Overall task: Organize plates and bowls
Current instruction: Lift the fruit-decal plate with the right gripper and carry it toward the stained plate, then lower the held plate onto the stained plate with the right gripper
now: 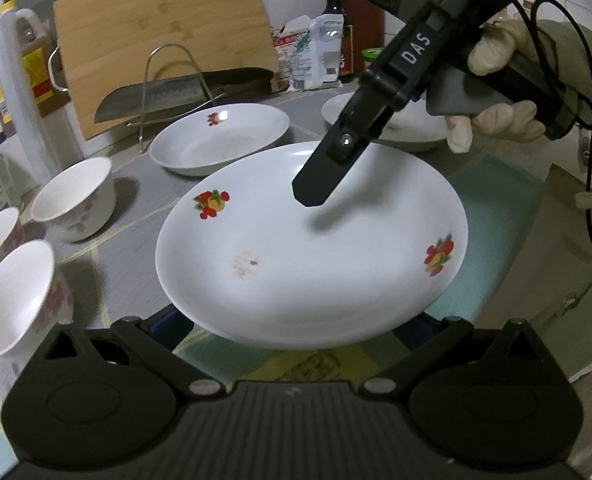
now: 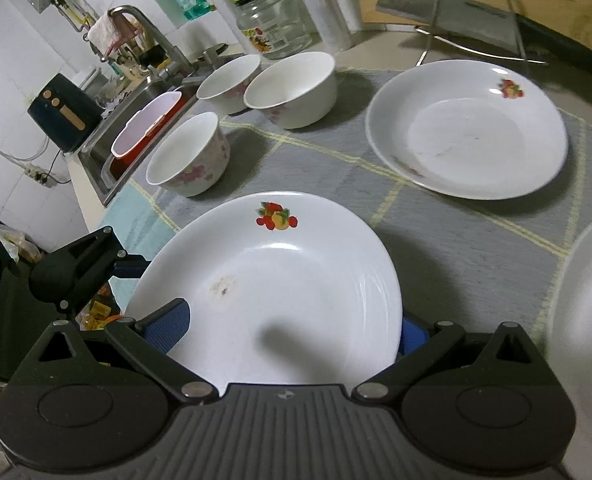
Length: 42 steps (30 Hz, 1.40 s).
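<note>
left gripper [image 1: 296, 332]: gripping near rim of fruit-print plate [image 1: 311, 248], plate lifting above grey mat [image 1: 128, 216] | right gripper [image 2: 292, 332]: fingers straddling the same plate, grip unclear | second plate [image 2: 467, 128], three bowls [image 2: 290, 88] sitting on mat beyond

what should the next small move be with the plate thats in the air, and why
Probably carry the lifted plate toward the empty plate behind it and lower it on top. The lifted one hangs clear of the grey mat, with the right claw over its far rim and the left claw under its near edge. Both plates carry the same fruit print, so stacking looks natural.
</note>
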Tool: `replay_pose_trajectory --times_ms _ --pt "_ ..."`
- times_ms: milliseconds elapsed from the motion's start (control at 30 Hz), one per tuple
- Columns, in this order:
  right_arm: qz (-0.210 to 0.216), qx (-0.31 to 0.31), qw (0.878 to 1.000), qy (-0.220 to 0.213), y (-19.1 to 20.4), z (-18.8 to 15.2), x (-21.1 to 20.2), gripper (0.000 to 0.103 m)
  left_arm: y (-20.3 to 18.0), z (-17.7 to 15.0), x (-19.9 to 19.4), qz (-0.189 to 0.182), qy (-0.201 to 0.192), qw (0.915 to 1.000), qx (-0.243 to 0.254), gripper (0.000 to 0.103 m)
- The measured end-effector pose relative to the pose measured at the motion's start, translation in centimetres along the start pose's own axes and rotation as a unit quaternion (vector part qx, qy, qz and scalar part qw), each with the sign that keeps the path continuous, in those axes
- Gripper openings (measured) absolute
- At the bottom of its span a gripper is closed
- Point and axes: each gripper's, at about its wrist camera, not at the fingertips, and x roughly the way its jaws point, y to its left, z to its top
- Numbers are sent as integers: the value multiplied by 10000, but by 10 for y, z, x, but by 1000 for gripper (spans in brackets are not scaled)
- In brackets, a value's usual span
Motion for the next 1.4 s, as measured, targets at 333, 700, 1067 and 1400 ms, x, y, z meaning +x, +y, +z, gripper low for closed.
replay_pose_trajectory --times_ms 333,700,1067,1400 --pt "-39 58 9999 -117 -33 -6 -28 103 -24 29 20 -41 12 10000 81 103" --pt "-122 133 9994 -279 -77 -9 -60 103 -46 65 48 -111 -7 9998 165 103" --pt "-213 312 9985 -404 -119 -13 -85 103 -60 98 78 -267 16 9991 315 103" --pt "-268 459 9973 -501 -150 -20 -102 103 -71 121 99 -372 57 9983 438 103"
